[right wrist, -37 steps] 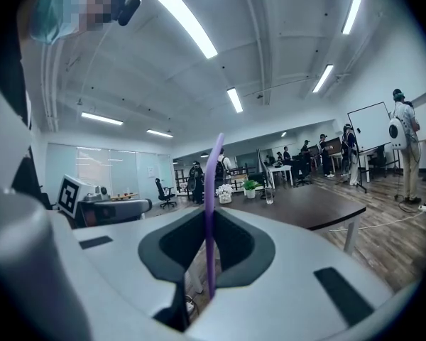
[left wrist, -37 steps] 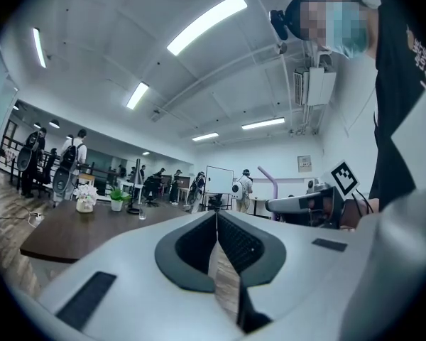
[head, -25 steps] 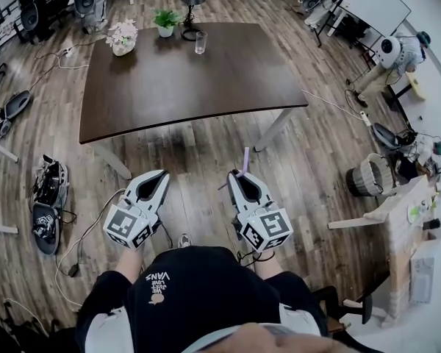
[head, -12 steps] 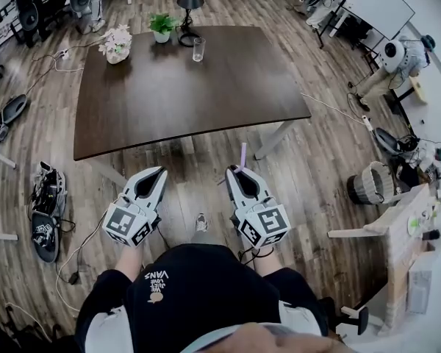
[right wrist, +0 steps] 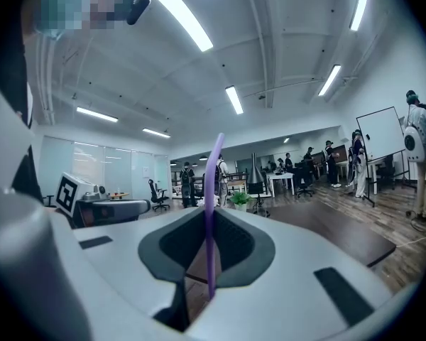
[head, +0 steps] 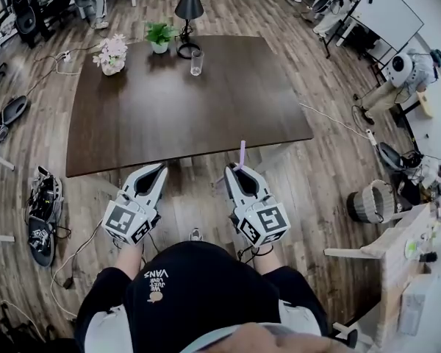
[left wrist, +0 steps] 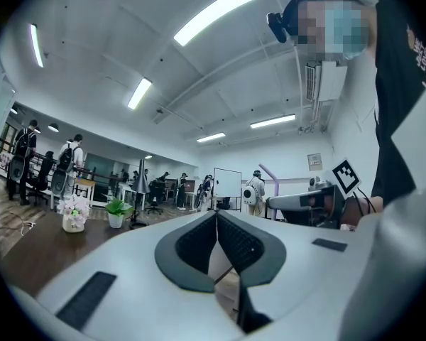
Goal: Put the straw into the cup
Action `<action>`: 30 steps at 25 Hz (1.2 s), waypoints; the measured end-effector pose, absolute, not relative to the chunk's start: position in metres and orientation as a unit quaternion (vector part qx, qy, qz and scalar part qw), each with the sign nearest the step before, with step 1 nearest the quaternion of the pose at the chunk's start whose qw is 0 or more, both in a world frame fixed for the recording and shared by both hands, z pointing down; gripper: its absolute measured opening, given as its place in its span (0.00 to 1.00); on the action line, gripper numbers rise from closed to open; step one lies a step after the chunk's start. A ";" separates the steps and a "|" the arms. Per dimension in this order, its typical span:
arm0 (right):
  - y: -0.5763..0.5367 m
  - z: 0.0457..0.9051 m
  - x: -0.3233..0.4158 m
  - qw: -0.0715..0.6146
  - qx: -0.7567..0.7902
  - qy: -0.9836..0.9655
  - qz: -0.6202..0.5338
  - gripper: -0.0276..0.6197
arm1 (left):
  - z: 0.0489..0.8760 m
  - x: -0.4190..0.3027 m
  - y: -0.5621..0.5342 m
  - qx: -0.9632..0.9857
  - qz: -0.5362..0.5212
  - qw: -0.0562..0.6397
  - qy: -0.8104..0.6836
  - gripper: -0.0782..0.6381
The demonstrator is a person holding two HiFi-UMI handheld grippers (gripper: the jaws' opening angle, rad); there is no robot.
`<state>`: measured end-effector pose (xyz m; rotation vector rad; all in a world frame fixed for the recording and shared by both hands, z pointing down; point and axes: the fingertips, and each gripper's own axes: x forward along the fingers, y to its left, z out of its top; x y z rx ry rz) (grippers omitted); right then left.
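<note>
One purple straw [right wrist: 211, 190] stands upright, pinched between the jaws of my right claw [head: 235, 170], its top rising above them. My left claw [head: 159, 170] is beside it, jaws pressed together on nothing. Both claws point level, close to the near edge of the table [head: 169, 116]. The cup [head: 197, 62] stands well ahead of the claws, near the far edge. A lamp [head: 189, 4] is just behind it, with a plant [head: 159, 34] and flowers [head: 112, 51] off to the left.

Head view: right gripper [head: 237, 169] hides straw [head: 242, 153] lower part.
</note>
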<state>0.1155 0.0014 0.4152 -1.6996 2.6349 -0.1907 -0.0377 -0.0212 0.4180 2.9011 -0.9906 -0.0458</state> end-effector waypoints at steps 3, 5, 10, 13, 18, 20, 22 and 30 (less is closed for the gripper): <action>-0.017 0.416 0.131 0.000 -0.540 0.840 -0.061 0.11 | 0.419 -0.024 -0.039 0.945 -0.015 0.037 -0.325 0.13; -0.029 0.417 0.139 -0.001 -0.538 0.841 -0.062 0.11 | 0.420 -0.016 -0.049 0.945 -0.016 0.037 -0.324 0.13; -0.055 0.422 0.144 -0.006 -0.530 0.846 -0.063 0.11 | 0.425 -0.005 -0.072 0.944 -0.014 0.044 -0.326 0.13; -0.073 0.423 0.144 -0.007 -0.528 0.847 -0.064 0.11 | 0.429 -0.004 -0.089 0.944 -0.017 0.047 -0.327 0.13; -0.115 0.427 0.131 -0.007 -0.528 0.847 -0.066 0.11 | 0.437 -0.016 -0.133 0.942 -0.015 0.051 -0.331 0.13; -0.134 0.426 0.125 -0.006 -0.530 0.845 -0.067 0.11 | 0.435 -0.020 -0.154 0.943 -0.015 0.052 -0.327 0.13; -0.153 0.424 0.121 -0.005 -0.533 0.844 -0.067 0.11 | 0.430 -0.022 -0.175 0.945 -0.017 0.050 -0.322 0.13; -0.222 0.417 0.102 -0.003 -0.546 0.835 -0.064 0.11 | 0.425 -0.041 -0.250 0.950 -0.017 0.046 -0.307 0.13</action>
